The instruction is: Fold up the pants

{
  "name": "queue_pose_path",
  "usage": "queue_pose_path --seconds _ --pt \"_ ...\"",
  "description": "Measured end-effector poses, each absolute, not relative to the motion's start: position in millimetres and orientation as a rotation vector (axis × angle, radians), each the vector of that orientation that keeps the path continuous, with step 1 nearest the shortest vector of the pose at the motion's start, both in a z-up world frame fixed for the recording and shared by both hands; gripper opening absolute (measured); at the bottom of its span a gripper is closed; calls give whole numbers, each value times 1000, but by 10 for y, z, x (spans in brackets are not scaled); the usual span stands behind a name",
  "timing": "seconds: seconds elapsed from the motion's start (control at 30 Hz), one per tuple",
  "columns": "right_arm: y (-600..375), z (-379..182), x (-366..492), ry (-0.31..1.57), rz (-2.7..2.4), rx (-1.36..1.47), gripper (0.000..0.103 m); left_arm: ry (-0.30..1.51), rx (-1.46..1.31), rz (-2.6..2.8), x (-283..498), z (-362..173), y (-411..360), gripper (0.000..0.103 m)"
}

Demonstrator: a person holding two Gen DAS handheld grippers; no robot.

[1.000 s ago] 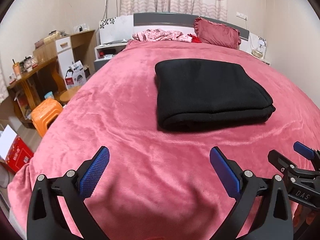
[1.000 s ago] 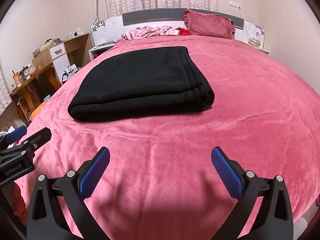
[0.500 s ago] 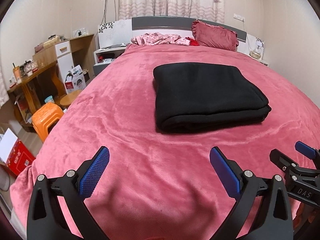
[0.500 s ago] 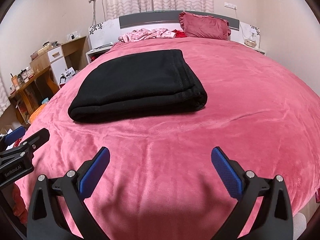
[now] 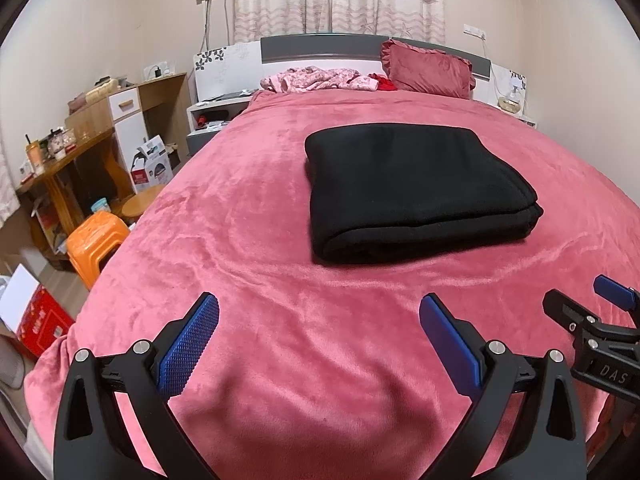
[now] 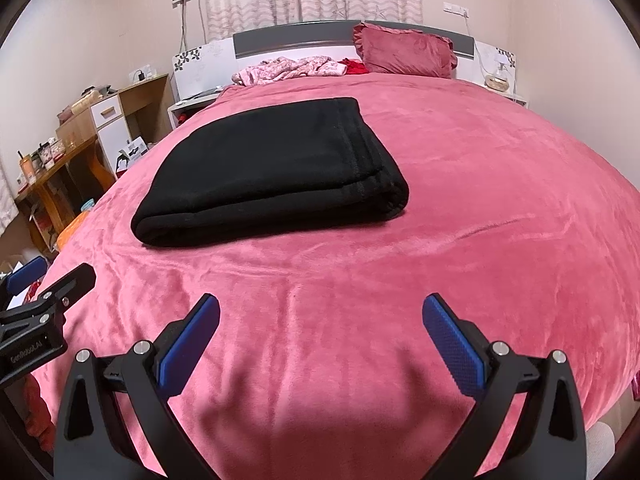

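Note:
The black pants [image 5: 416, 192] lie folded into a thick rectangle on the pink bedspread [image 5: 248, 208], in the middle of the bed. In the right wrist view the same folded pants [image 6: 272, 172] sit left of centre. My left gripper [image 5: 318, 320] hangs open above the bed's near part, well short of the pants, nothing between its blue pads. My right gripper [image 6: 320, 320] is likewise open and holds nothing. Each gripper shows at the edge of the other's view: the right gripper [image 5: 592, 332] and the left gripper [image 6: 44, 300].
A red pillow [image 5: 430, 68] and a heap of pink clothes [image 5: 316, 78] lie at the headboard. Left of the bed stand a wooden desk [image 5: 80, 148], an orange stool [image 5: 96, 240], a round wooden stool [image 5: 142, 202] and a red box [image 5: 40, 320]. A nightstand [image 5: 514, 108] is at right.
Both grippers have drawn back and tilted up slightly, so the folded pants look a little farther away. The pants have not moved and both grippers stay open.

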State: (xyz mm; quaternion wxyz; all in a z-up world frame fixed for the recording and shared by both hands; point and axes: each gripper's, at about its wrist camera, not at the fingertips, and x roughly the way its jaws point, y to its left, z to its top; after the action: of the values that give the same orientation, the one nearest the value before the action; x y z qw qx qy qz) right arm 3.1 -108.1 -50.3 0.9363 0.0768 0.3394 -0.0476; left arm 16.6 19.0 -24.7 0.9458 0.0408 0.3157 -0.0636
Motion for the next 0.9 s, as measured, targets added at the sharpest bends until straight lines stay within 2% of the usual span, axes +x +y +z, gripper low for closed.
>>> queue_pose_path --seconds 0.9 --pt "-1111 -512 40 692 -108 183 101 613 64 -145 133 -251 226 99"
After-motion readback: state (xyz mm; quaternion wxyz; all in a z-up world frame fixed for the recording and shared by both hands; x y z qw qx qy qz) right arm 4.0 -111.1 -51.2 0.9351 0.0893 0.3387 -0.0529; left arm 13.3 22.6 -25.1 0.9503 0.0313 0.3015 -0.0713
